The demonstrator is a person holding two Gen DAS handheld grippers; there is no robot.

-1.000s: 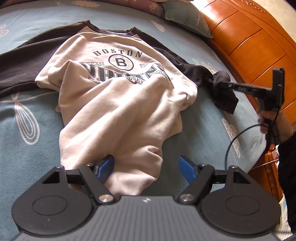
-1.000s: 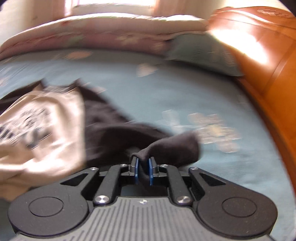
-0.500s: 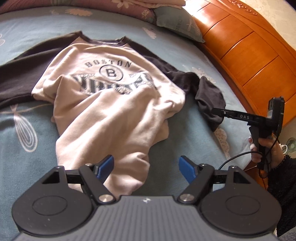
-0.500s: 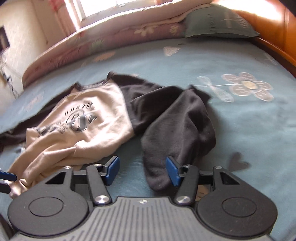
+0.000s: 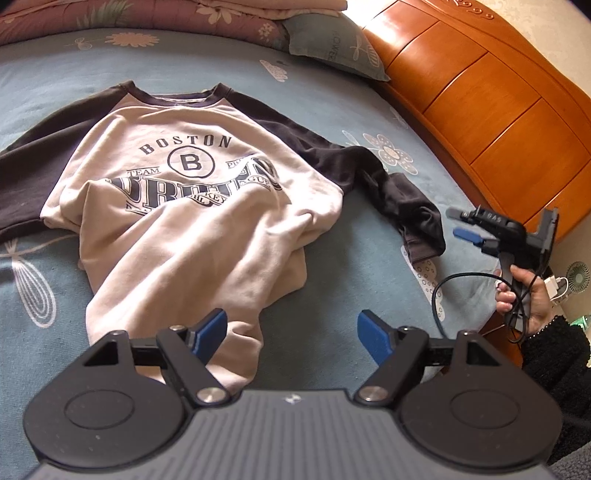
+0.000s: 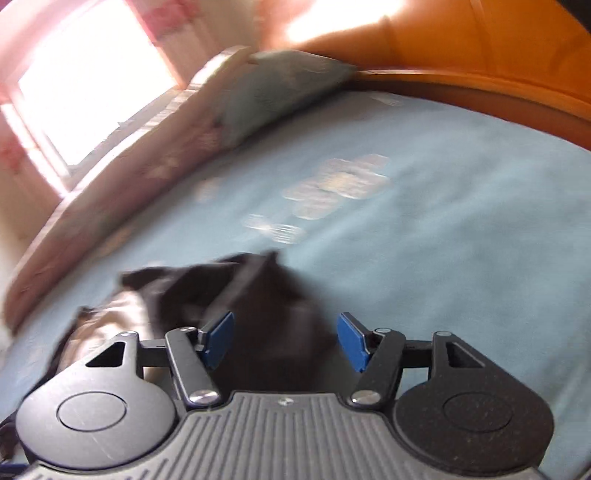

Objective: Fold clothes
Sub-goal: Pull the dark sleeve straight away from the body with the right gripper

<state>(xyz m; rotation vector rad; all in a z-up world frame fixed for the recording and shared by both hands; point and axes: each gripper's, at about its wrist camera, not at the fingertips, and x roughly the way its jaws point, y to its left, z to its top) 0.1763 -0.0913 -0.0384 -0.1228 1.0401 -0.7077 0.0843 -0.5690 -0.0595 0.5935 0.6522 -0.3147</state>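
A cream sweatshirt (image 5: 192, 206) with a Boston print and dark sleeves lies face up on the blue bed sheet (image 5: 351, 280), its lower part bunched. My left gripper (image 5: 291, 336) hovers open above the hem, and the cloth passes under its left finger. The dark right sleeve (image 5: 406, 206) lies bent on the sheet. My right gripper (image 5: 456, 223), held by a hand (image 5: 517, 295), is just right of the cuff and apart from it. Its jaws are opening. In the blurred right wrist view the sleeve (image 6: 266, 295) shows beyond the right gripper (image 6: 286, 339), with neither pad pressing on it.
An orange wooden headboard (image 5: 498, 110) runs along the right side of the bed. A grey-blue pillow (image 5: 332, 48) and a folded floral quilt (image 5: 147, 18) lie at the far end. A black cable (image 5: 443, 291) hangs from the right gripper.
The right gripper has let go of the dark sleeve cuff, opened and pulled away to the right while rolling. The sleeve now rests on the sheet. The left gripper has risen a little.
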